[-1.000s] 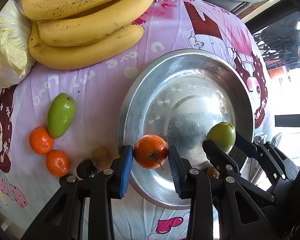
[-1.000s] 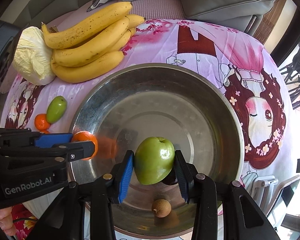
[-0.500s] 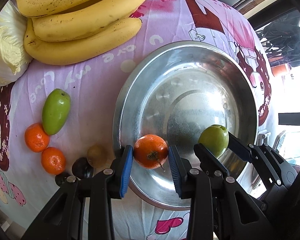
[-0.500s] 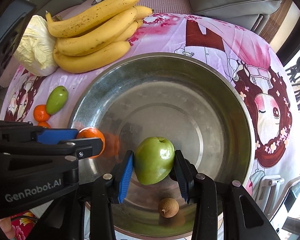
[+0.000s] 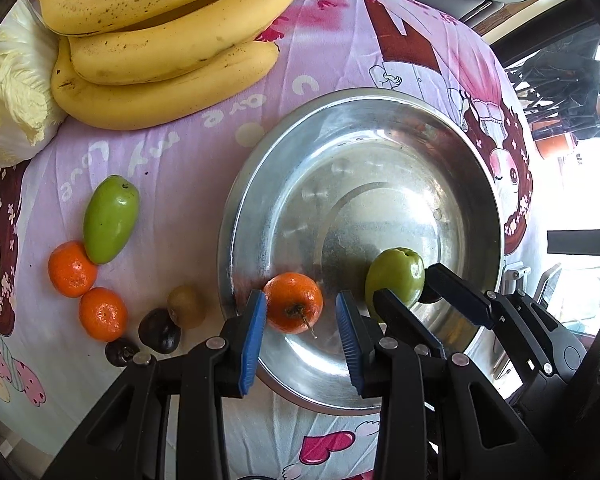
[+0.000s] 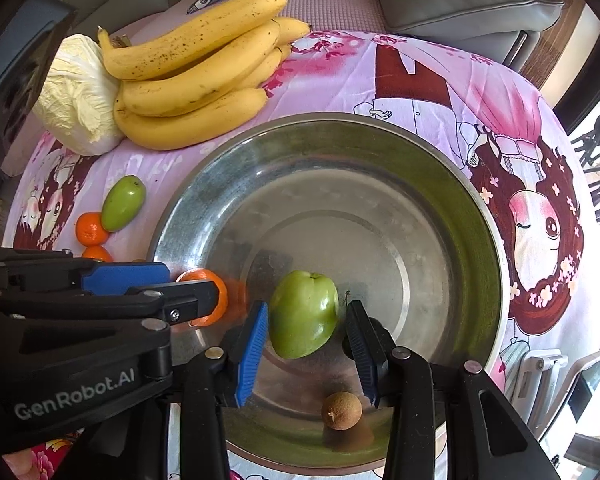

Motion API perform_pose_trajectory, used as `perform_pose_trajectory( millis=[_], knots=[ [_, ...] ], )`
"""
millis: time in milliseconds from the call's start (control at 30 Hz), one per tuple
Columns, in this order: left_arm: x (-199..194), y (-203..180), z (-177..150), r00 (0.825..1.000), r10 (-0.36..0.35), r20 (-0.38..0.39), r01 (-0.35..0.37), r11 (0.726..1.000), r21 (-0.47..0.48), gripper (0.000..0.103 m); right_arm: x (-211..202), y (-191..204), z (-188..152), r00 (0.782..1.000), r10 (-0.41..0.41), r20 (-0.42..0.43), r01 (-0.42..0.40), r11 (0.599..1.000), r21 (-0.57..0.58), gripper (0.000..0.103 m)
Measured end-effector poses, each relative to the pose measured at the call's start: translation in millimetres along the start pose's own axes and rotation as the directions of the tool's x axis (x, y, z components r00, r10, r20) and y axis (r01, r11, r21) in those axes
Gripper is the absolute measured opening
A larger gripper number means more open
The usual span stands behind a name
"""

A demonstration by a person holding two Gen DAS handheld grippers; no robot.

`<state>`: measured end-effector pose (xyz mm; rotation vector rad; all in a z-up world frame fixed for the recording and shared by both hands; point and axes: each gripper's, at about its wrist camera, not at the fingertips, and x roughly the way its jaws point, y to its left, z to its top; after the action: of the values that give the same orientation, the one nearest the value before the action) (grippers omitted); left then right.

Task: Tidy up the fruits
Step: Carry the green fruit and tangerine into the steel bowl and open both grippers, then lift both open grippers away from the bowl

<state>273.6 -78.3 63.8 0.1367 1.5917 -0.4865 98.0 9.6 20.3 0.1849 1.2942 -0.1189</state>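
A steel bowl (image 5: 360,94) (image 6: 340,118) sits on a pink printed cloth. My left gripper (image 5: 300,295) (image 6: 192,284) points down over the bowl's left slope. An orange (image 5: 294,303) (image 6: 220,300) lies between its blue pads, with a small gap at the right pad. My right gripper (image 6: 307,305) (image 5: 408,280) hangs over the bowl's floor and its jaws are opening. A green fruit (image 6: 303,314) (image 5: 396,280) sits between them, clear of the right pad. A small brown fruit (image 6: 341,405) lies in the bowl near its front rim.
Bananas (image 5: 168,52) and a pale cabbage (image 5: 12,92) lie at the back left. Left of the bowl are a second green fruit (image 5: 110,220), two oranges (image 5: 72,268), a brown fruit (image 5: 186,306) and two dark fruits (image 5: 159,331). Grey cushions (image 6: 460,4) lie behind.
The orange and the green fruit both look slightly smaller between the pads, and a gap now shows at each right pad. Both grippers stay over the bowl.
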Motion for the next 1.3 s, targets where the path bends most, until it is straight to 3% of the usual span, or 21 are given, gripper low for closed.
perform_pose_trajectory(
  millis=[500, 667, 733, 800, 867, 900, 1033, 1133, 1300],
  knots=[
    [-43.3, 20.9, -19.0, 0.998, -0.025, 0.06, 0.024, 1.0, 0.016, 0.037, -19.7, -2.0, -3.2, 1.0, 0.006, 0.013, -0.006, 1.0, -0.006, 0.05],
    [-45.0, 35.8, -26.9, 0.999, 0.009, 0.054, -0.009, 1.0, 0.004, 0.038, -22.3, -3.7, -6.4, 1.0, 0.007, 0.0, -0.007, 1.0, -0.004, 0.051],
    [-44.1, 42.6, -28.7, 0.999, 0.02, 0.05, -0.02, 1.0, -0.01, 0.038, -23.1, -4.9, -7.4, 1.0, 0.006, -0.001, -0.006, 1.0, 0.0, 0.064],
    [-42.9, 49.0, -30.2, 0.998, 0.038, 0.048, -0.037, 0.999, -0.026, 0.042, -24.0, -5.3, -7.7, 1.0, 0.006, 0.001, -0.006, 1.0, -0.001, 0.067],
    [-40.6, 55.3, -31.7, 0.997, 0.061, 0.038, -0.059, 0.997, -0.045, 0.061, -24.4, -5.1, -7.4, 1.0, 0.004, 0.001, -0.004, 1.0, -0.007, 0.072],
    [-39.4, 58.0, -32.7, 0.997, 0.069, 0.031, -0.068, 0.996, -0.051, 0.064, -24.3, -5.3, -7.3, 1.0, 0.002, 0.001, -0.002, 1.0, -0.007, 0.076],
    [-36.9, 64.2, -36.2, 0.995, 0.099, 0.023, -0.098, 0.994, -0.056, 0.067, -23.1, -5.0, -6.8, 1.0, -0.004, -0.003, 0.004, 1.0, -0.016, 0.088],
    [-36.8, 69.6, -38.1, 0.993, 0.117, 0.026, -0.115, 0.991, -0.074, 0.081, -21.4, -3.7, -6.9, 1.0, -0.003, -0.01, 0.003, 1.0, -0.026, 0.097],
    [-34.8, 79.7, -39.5, 0.99, 0.14, 0.028, -0.137, 0.986, -0.095, 0.083, -19.0, -0.8, -6.4, 1.0, -0.004, -0.019, 0.003, 0.999, -0.049, 0.1]
  ],
)
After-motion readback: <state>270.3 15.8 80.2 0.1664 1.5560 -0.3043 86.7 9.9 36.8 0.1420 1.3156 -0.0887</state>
